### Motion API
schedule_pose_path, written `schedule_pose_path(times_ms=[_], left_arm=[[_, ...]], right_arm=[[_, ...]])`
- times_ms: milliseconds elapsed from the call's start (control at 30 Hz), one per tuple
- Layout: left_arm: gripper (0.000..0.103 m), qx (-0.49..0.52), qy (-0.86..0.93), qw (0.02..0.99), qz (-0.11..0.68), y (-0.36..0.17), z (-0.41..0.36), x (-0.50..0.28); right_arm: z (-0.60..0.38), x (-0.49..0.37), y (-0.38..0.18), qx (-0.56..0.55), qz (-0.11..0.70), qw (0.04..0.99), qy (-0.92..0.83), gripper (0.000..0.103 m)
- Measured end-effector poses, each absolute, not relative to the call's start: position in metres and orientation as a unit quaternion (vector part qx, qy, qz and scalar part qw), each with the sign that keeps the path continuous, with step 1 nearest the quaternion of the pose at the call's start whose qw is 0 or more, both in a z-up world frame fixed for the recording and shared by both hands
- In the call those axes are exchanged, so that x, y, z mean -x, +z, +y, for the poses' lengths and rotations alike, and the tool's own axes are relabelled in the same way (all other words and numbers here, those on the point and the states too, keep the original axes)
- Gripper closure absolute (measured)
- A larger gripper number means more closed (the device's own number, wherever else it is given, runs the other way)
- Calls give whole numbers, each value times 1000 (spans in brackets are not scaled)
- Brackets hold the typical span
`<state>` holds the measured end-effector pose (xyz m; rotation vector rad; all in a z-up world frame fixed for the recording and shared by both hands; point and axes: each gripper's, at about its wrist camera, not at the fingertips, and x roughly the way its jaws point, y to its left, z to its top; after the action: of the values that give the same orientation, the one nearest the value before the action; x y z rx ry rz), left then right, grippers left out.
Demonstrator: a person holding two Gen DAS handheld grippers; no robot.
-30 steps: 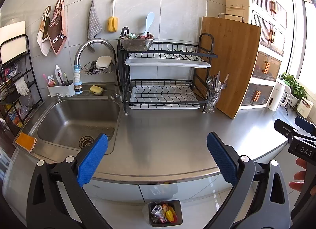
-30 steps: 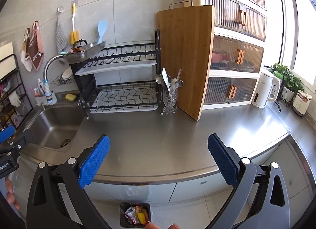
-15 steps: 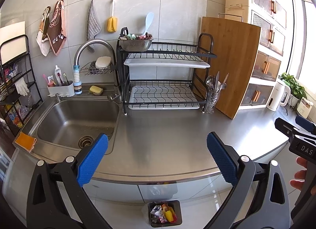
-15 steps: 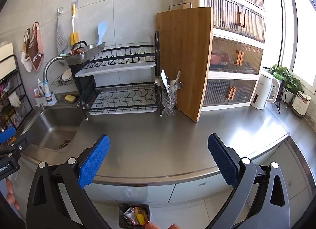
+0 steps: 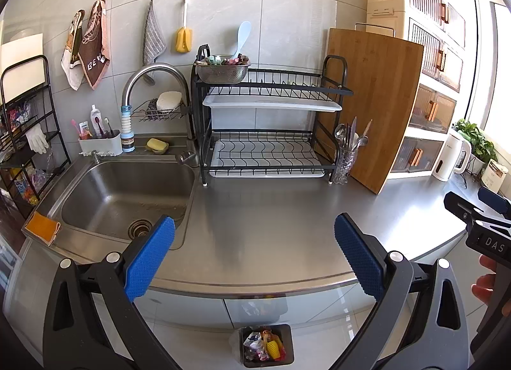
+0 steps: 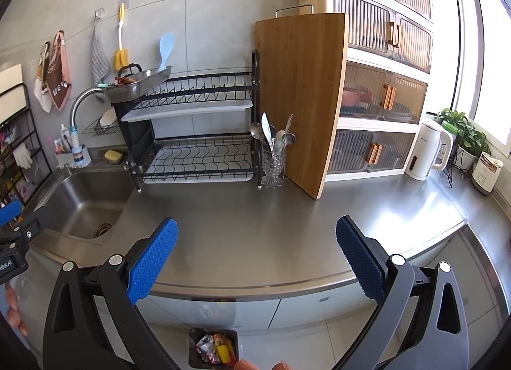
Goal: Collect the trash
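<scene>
With both claws, left (image 5: 254, 250) and right (image 6: 257, 250), released and holding nothing, the only trash (image 5: 264, 346) you can see sits in the bin (image 5: 287, 357) on the floor below the worktop's (image 5: 271, 226) front edge: probably light, crinkly wrappers, so pinch gently at a crumpled fold.

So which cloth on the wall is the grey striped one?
The grey striped cloth hangs alone beside the yellow brush; the brown cloths hang further left.

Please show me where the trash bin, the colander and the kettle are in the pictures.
trash bin (image 5: 289, 343): left wrist view, right rim.
colander (image 5: 222, 73): left wrist view, perforated metal bowl.
kettle (image 6: 426, 152): right wrist view, white body.
</scene>
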<state>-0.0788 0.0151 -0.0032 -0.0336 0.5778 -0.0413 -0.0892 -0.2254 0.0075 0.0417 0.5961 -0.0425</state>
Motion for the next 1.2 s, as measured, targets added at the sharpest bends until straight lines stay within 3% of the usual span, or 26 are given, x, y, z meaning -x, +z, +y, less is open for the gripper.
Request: schedule_pose_path(times_ms=[1200], left_arm=[[8, 15, -21, 956, 291, -6, 21, 78]], right_arm=[[-217, 90, 7, -28, 293, 956, -19, 3]])
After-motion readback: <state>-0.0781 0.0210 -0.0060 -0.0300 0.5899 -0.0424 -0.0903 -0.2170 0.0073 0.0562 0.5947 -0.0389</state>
